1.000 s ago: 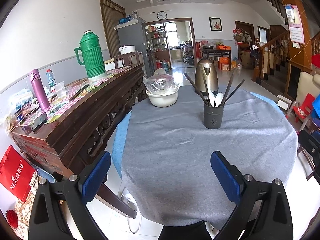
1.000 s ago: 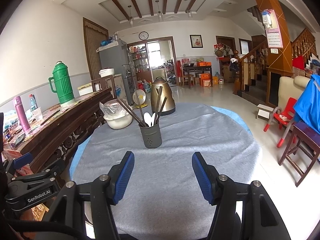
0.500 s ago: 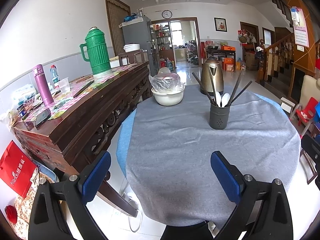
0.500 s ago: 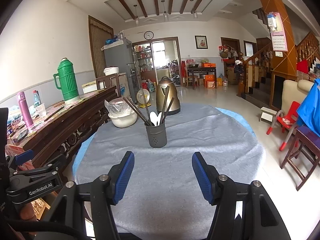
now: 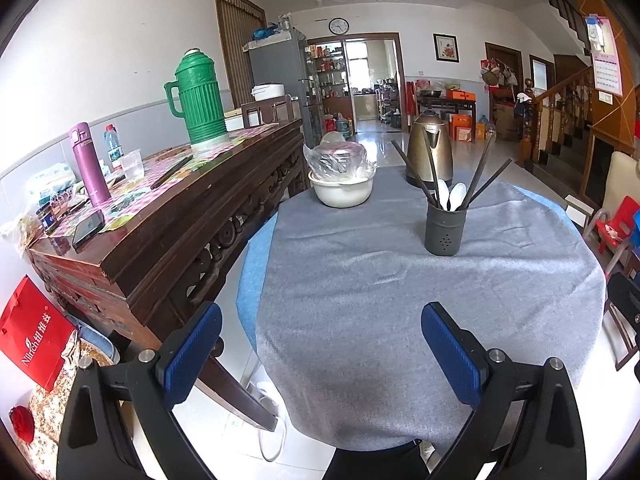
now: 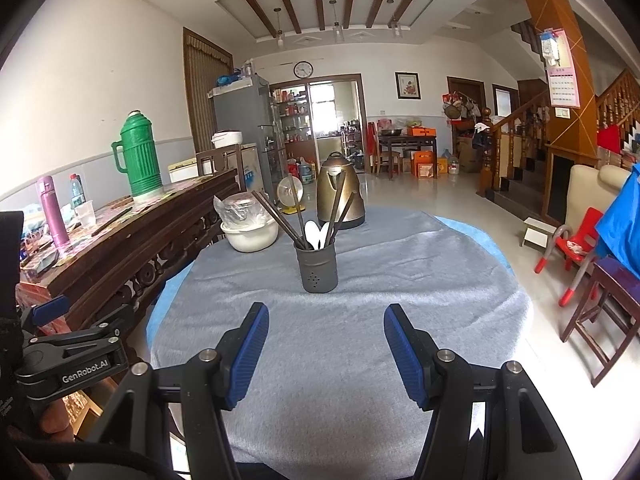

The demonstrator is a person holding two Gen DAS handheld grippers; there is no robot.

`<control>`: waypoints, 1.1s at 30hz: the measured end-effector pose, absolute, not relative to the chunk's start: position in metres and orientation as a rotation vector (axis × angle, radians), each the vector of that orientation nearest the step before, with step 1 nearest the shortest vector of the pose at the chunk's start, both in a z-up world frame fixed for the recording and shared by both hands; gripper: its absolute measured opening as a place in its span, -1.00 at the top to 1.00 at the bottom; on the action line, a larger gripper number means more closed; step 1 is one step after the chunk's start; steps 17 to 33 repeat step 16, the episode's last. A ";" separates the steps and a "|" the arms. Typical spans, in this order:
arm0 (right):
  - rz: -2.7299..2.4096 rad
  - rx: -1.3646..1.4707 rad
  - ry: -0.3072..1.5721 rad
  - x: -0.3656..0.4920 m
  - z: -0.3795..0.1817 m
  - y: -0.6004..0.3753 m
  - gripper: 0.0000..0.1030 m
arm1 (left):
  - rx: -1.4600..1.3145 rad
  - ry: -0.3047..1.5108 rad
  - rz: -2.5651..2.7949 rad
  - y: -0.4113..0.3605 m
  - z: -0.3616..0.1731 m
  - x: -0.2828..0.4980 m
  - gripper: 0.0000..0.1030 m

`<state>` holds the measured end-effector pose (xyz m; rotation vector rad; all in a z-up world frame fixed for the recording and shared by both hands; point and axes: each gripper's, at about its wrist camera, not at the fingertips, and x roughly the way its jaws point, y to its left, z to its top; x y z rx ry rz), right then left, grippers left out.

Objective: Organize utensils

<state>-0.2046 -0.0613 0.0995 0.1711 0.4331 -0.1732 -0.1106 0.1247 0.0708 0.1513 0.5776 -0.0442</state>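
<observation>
We list: dark grey perforated metal utensil cup (image 6: 316, 270) ahead of our right gripper (image 6: 324, 354), holding dark chopsticks (image 6: 276, 216) and white spoons (image 6: 313, 233); both right and left gripper (image 5: 320, 354) gape empty.

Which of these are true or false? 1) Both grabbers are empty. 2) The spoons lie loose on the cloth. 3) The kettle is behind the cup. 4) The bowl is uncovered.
1) True: the left gripper and right gripper are open, holding nothing.
2) False: the white spoons stand in the grey utensil holder with dark chopsticks.
3) True: the brass kettle stands beyond the holder.
4) False: the white bowl has a plastic-wrapped dish on top.
</observation>
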 end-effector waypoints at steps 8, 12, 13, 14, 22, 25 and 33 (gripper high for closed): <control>-0.167 0.186 0.483 -0.192 0.095 -0.066 -0.23 | 0.146 0.573 -0.050 0.126 0.073 -0.105 -0.94; -0.170 0.176 0.496 -0.183 0.095 -0.068 -0.23 | 0.120 0.568 -0.054 0.125 0.075 -0.096 -0.94; -0.170 0.175 0.497 -0.180 0.095 -0.069 -0.23 | 0.126 0.564 -0.058 0.123 0.075 -0.092 -0.93; -0.170 0.172 0.500 -0.176 0.094 -0.071 -0.23 | 0.136 0.560 -0.058 0.121 0.074 -0.089 -0.94; -0.185 0.166 0.511 -0.164 0.090 -0.078 -0.24 | 0.150 0.565 -0.068 0.115 0.072 -0.079 -0.94; -0.185 0.166 0.511 -0.164 0.090 -0.078 -0.24 | 0.150 0.565 -0.068 0.115 0.072 -0.079 -0.94; -0.185 0.166 0.511 -0.164 0.090 -0.078 -0.24 | 0.150 0.565 -0.068 0.115 0.072 -0.079 -0.94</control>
